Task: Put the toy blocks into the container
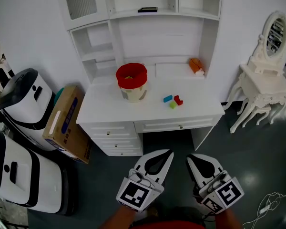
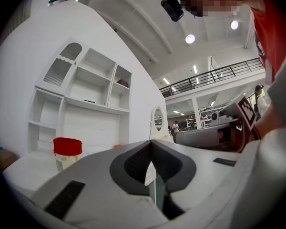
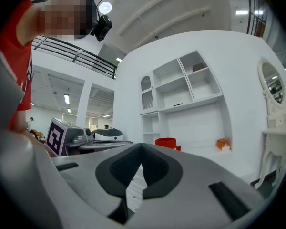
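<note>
On the white desk stands a beige container with a red rim, seen too as the red-topped container and container. To its right lie a blue block, a red block and a green block. Both grippers hang low in front of the desk, well short of it. My left gripper is shut with nothing in it, and my right gripper is shut and empty as well.
An orange object lies at the desk's back right under the shelves. White machines and a cardboard box stand left of the desk. A white dressing table with a mirror stands on the right. Drawers face me.
</note>
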